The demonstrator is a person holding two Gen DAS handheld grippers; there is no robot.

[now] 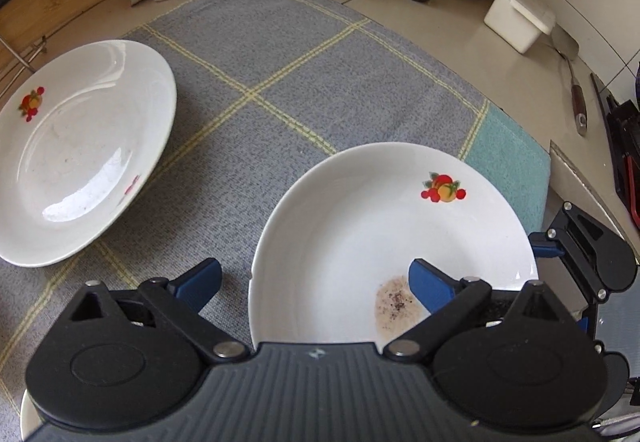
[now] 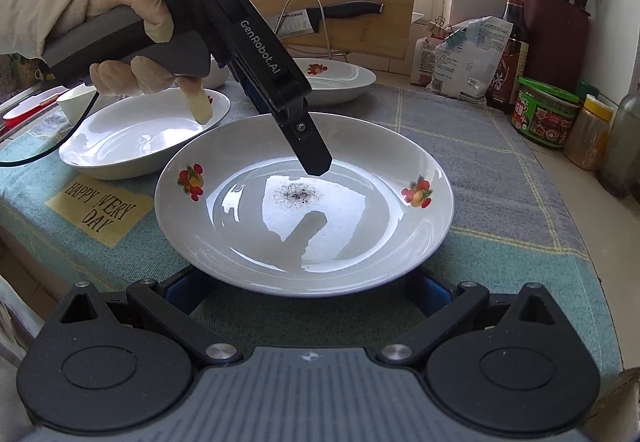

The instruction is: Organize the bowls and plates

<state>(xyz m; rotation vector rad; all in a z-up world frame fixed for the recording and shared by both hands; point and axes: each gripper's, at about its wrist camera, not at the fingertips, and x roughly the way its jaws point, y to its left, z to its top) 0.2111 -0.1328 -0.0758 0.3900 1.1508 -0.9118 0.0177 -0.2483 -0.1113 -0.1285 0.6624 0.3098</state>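
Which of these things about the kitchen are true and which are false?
1. The dirty plate has a dark speckled smudge in it. True.
2. The plates have blue flowers painted on them. False: they have red and orange fruit pictures.
3. The left tongs are shut tight. False: they are open, with one side over the inside of the dirty plate and the other outside its rim.
4. Knives stand in a dark red knife block. True.
5. The cloth under the plates is plain red. False: it is grey-blue with yellow lines.
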